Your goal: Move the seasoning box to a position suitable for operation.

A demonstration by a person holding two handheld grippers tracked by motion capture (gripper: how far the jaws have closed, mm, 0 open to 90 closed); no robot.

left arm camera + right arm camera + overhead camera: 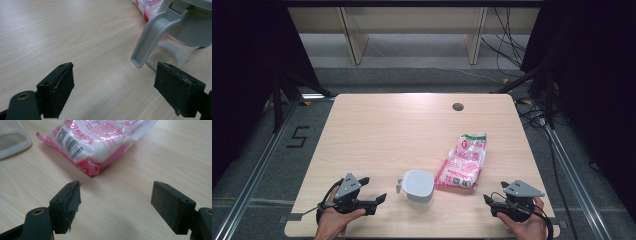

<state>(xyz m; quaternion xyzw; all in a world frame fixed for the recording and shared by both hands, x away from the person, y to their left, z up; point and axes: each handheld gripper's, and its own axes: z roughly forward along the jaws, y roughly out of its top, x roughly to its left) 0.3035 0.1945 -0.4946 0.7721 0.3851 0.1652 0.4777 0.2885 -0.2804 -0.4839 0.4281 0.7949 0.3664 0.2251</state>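
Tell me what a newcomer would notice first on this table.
The pink-and-white bag lying flat right of centre stands out most. Just left of it, at the near edge, sits a clear jug with a grey lid and handle. The left gripper and right gripper flank them, both open and holding nothing.

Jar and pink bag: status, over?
Both tools, left and right, open, empty. Lidded jar upright beside pink bag, untouched. Nothing in the way.
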